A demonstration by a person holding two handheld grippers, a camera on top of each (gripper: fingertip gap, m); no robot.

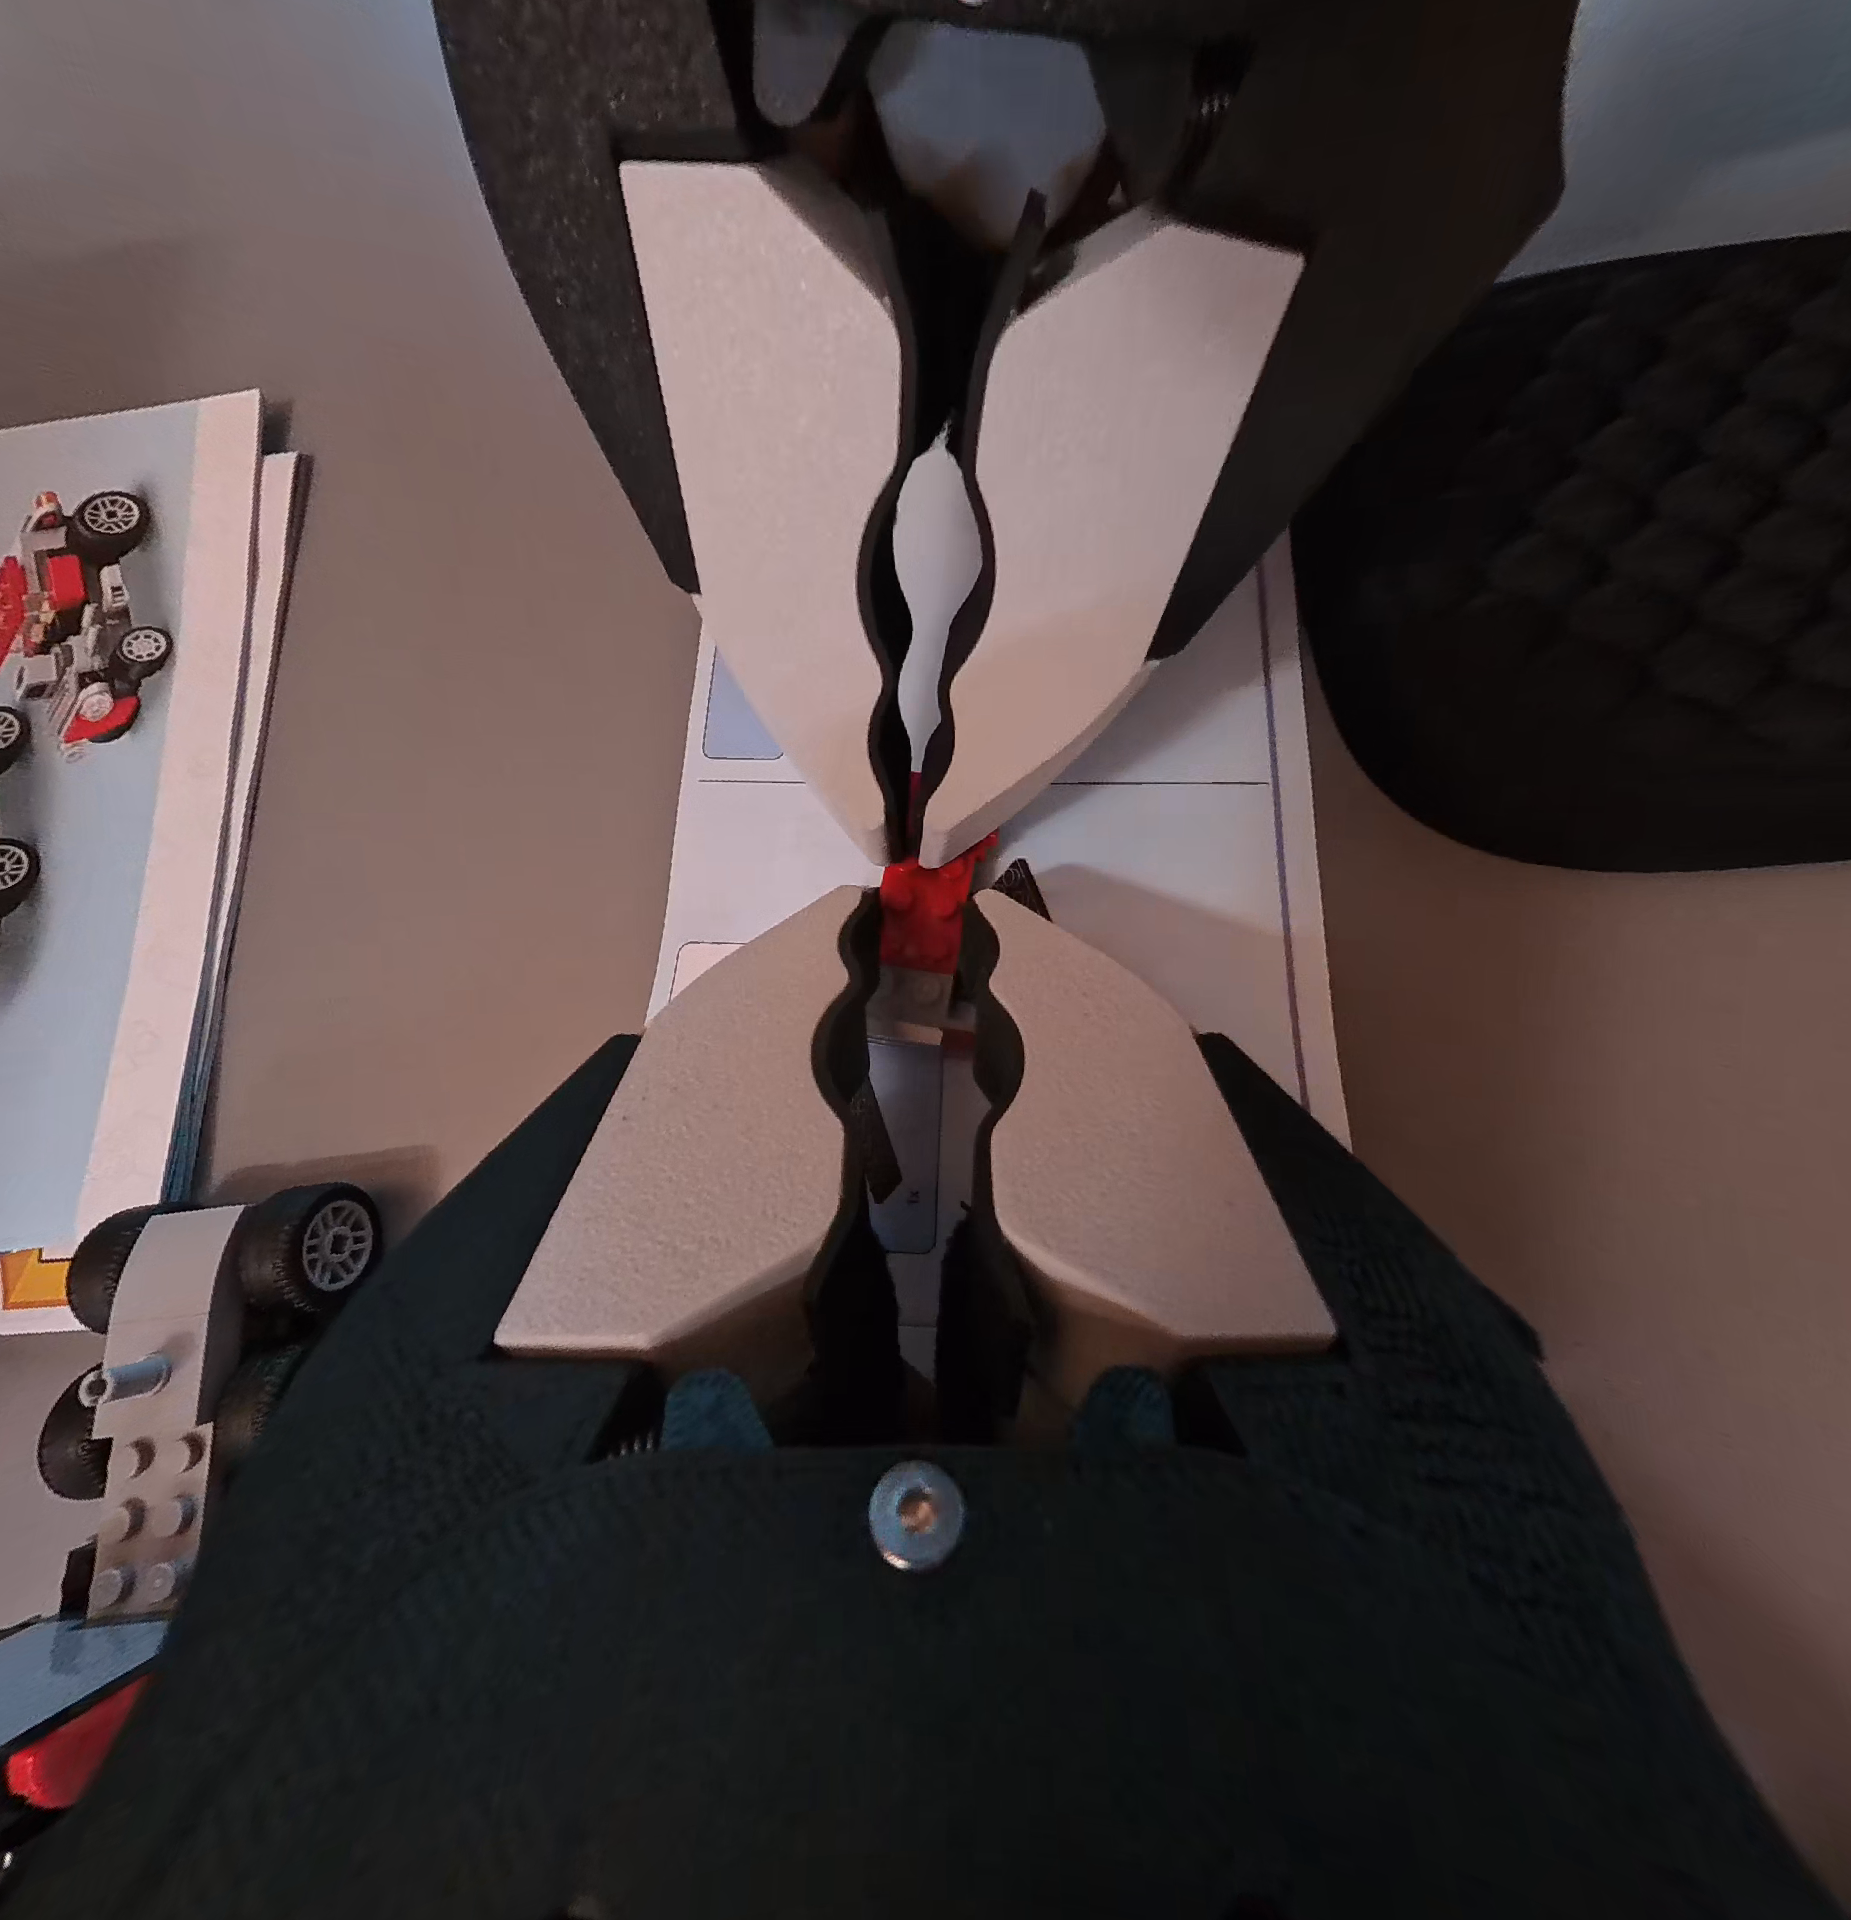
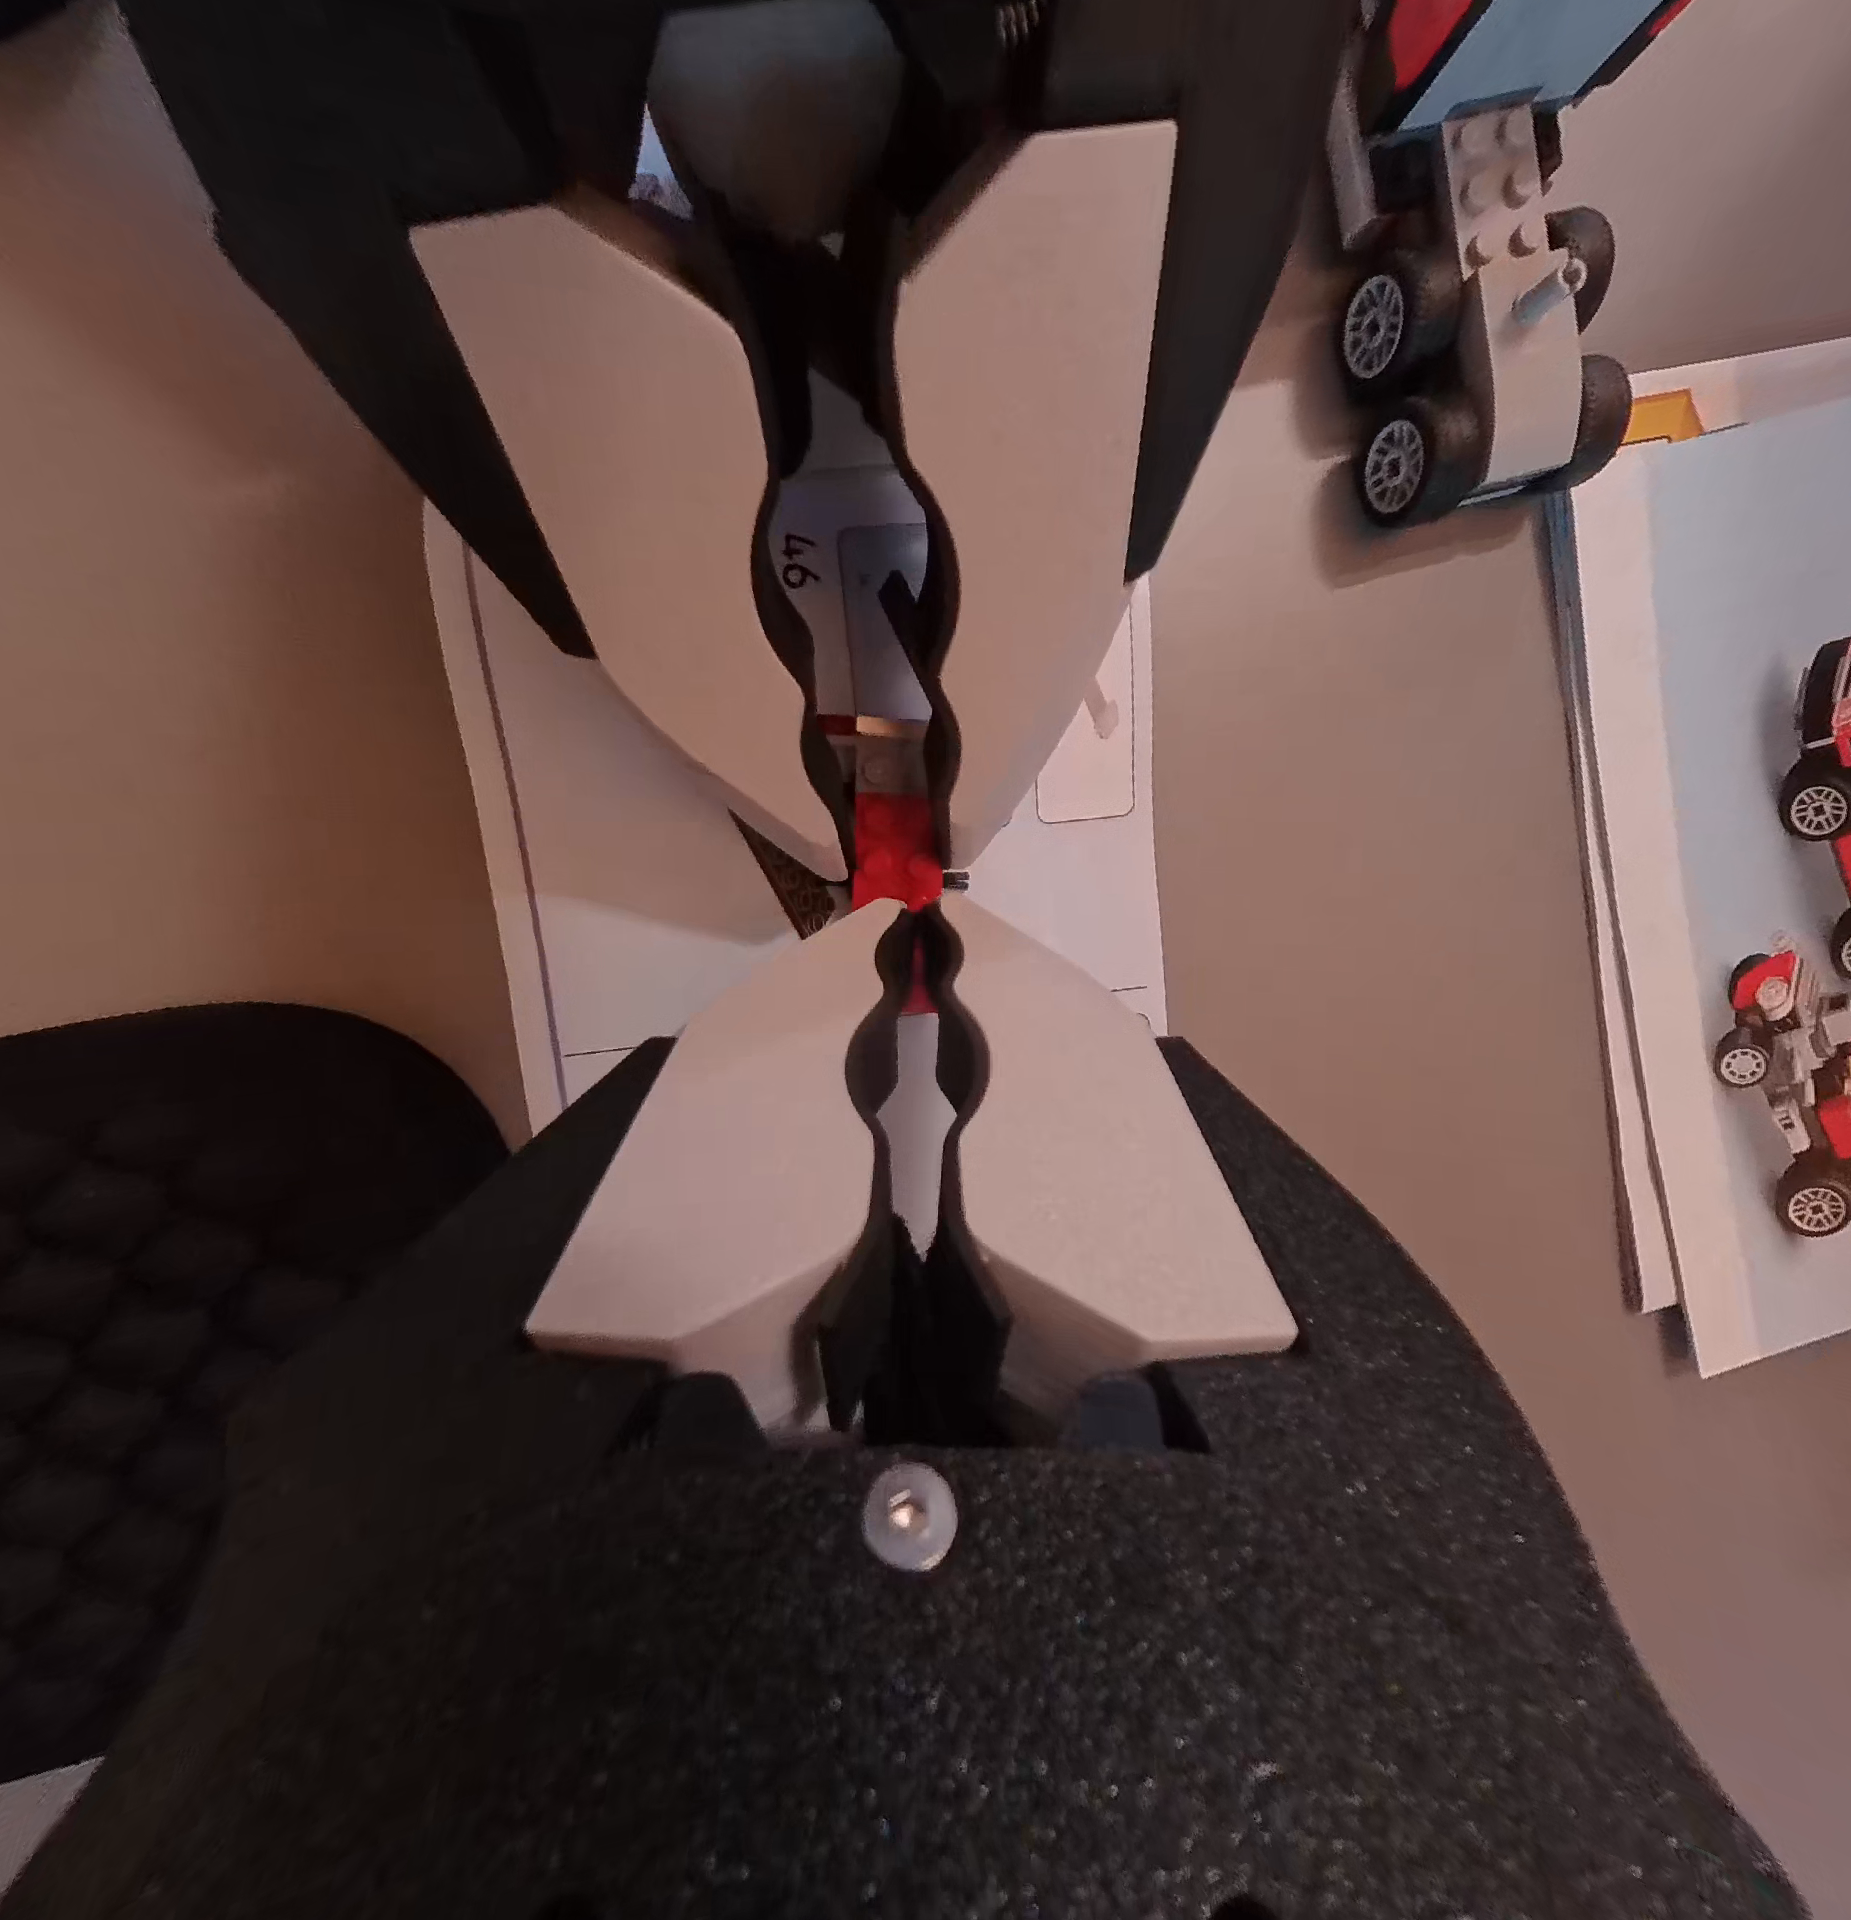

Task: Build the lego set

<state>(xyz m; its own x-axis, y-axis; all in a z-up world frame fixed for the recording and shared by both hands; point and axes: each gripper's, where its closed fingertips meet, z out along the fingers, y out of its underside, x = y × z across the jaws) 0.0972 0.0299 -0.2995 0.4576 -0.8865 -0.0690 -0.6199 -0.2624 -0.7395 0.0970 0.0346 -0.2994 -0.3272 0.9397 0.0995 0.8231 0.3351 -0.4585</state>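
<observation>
Left wrist view. The left gripper (image 1: pixel 923 914) is closed on a small red-and-grey brick assembly (image 1: pixel 923 930), which sits between its fingertips with the red studded plate foremost and a grey plate just behind it. The right gripper (image 1: pixel 916 847) comes in from the opposite side, tips pinched together and touching the far edge of the red plate. A wheeled grey chassis (image 1: pixel 188 1340) lies to the left of the fingers, beside an instruction booklet (image 1: pixel 90 831).

Right wrist view. The right gripper (image 2: pixel 916 914) shows its tips nearly together at the red plate's near edge; whether they clamp a separate piece cannot be told. The assembly is judged light, rigid and smooth-sided, liable to pop apart if twisted; best held flat across its side walls.
</observation>
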